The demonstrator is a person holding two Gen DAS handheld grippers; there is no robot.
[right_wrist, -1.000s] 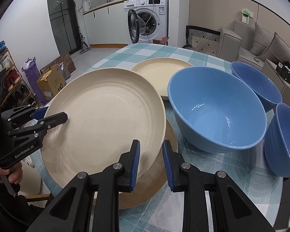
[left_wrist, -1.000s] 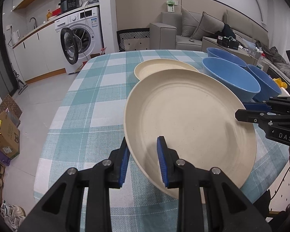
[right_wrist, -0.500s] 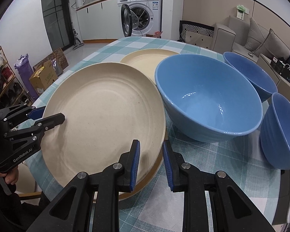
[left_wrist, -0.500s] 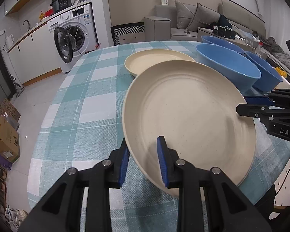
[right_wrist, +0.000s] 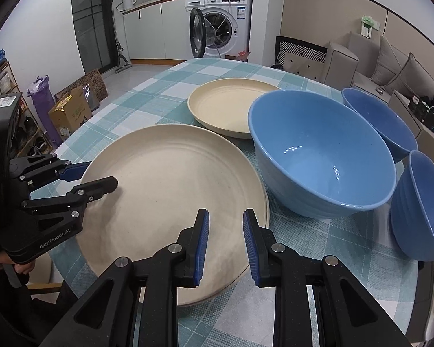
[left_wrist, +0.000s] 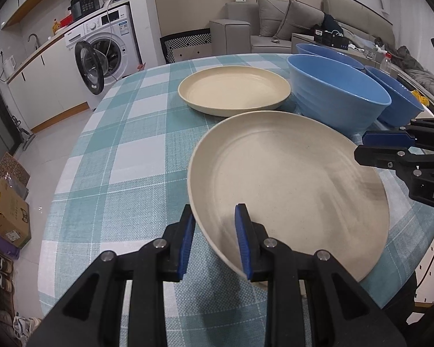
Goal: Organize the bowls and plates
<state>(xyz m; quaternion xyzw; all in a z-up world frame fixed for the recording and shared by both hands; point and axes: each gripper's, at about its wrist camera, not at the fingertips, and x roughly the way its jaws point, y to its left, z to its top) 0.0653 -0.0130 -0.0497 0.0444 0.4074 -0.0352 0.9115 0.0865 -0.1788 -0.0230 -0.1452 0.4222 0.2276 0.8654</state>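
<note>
We clamp the large round cream plate (left_wrist: 289,185) between our left gripper (left_wrist: 215,241) and right gripper (right_wrist: 225,243), each narrowed on its rim.

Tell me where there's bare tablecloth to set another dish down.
The widest free patch is the checked tablecloth on the washing machine side, left of the held large cream plate and the small cream plate. A smaller strip lies beyond the small plate, at the far edge. The sofa side is crowded: three blue bowls sit close together.
</note>
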